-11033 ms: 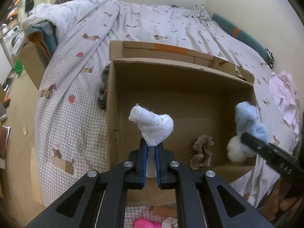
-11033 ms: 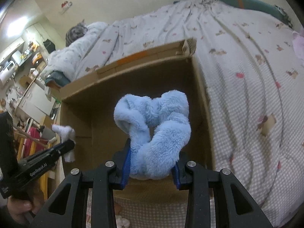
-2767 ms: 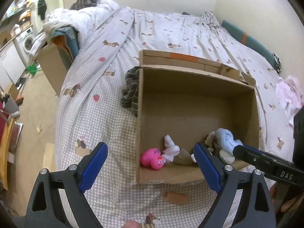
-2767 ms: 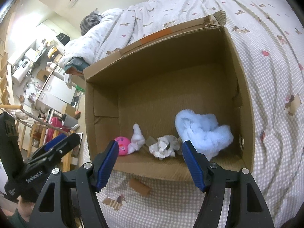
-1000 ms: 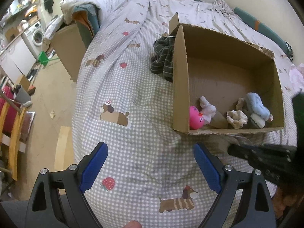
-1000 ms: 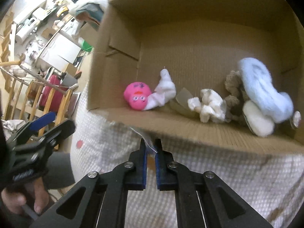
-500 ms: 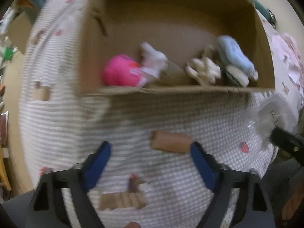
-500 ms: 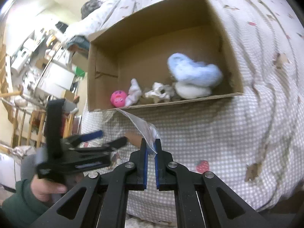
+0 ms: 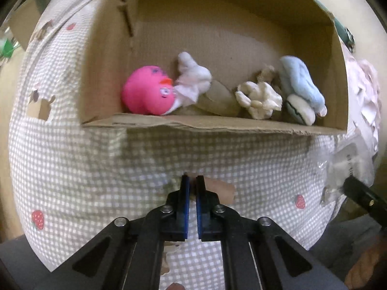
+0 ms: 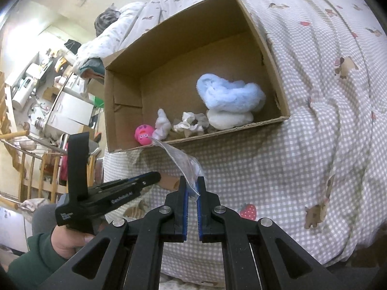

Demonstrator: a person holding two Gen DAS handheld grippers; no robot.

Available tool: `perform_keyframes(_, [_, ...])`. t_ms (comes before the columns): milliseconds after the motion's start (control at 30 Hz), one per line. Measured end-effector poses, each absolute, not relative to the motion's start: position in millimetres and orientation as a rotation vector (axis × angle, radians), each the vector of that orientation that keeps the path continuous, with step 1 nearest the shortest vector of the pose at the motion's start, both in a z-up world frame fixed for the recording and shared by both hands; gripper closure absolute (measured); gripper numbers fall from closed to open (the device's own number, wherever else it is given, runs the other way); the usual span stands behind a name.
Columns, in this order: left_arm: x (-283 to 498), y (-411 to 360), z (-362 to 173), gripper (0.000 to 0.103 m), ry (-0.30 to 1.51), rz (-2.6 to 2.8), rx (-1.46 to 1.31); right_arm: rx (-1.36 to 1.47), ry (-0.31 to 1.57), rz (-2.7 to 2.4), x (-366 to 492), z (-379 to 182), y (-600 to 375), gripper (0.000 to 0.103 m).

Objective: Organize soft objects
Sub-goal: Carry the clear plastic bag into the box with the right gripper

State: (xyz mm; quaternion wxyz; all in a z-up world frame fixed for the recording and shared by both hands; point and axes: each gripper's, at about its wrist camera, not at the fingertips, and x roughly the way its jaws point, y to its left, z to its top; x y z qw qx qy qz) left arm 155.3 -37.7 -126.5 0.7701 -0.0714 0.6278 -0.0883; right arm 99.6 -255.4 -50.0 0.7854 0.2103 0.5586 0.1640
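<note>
A cardboard box [image 9: 217,126] [image 10: 125,101] lies on the bed with a pink plush [image 9: 148,94] [image 10: 144,133], white cloth [image 9: 192,83], a cream scrunchie [image 9: 258,99] and a light blue fluffy item [image 9: 301,84] [image 10: 229,94] inside. My left gripper [image 9: 192,181] is shut on a brown cardboard scrap [image 9: 220,189] on the checked bedspread in front of the box. My right gripper [image 10: 192,183] is shut on a clear plastic bag [image 10: 181,159], which also shows in the left wrist view [image 9: 346,166].
The checked bedspread [image 10: 314,120] covers the bed around the box. A grey cat [image 10: 106,19] rests on the white duvet at the far end. Kitchen furniture and a wooden chair [image 10: 36,159] stand off the bed's left side.
My left gripper has closed from wide open onto the cardboard scrap. My right gripper keeps holding the plastic bag, raised in front of the box.
</note>
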Motion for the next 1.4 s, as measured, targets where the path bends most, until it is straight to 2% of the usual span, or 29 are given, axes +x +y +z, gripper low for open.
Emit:
perform_keyframes(267, [150.3,-12.2,-101.7,0.099,1.282,-0.135,-0.188,0.443,1.209,0.345,99.5,-51.2,-254.1,0.096])
perform_keyframes(567, [129.9,28.6,-85.0,0.099,1.276,-0.116,-0.219,0.425,1.230,0.362,102.5,-54.9,-245.0,0.096])
perform_keyframes(933, [78.3,27.6,2.9,0.099,1.119,-0.190,-0.236,0.424,1.170,0.440,95.2,-33.9,-223.1,0.096])
perform_keyframes(1133, [101.3,26.8,50.3,0.099,1.033,-0.195,-0.294,0.436,1.126,0.477,99.1,-19.0,-213.7,0.096])
perform_keyframes(1400, [140.8,25.7,75.8,0.099,0.984,-0.207,-0.275,0.448,1.044,0.510,117.4,18.6,-210.5,0.096])
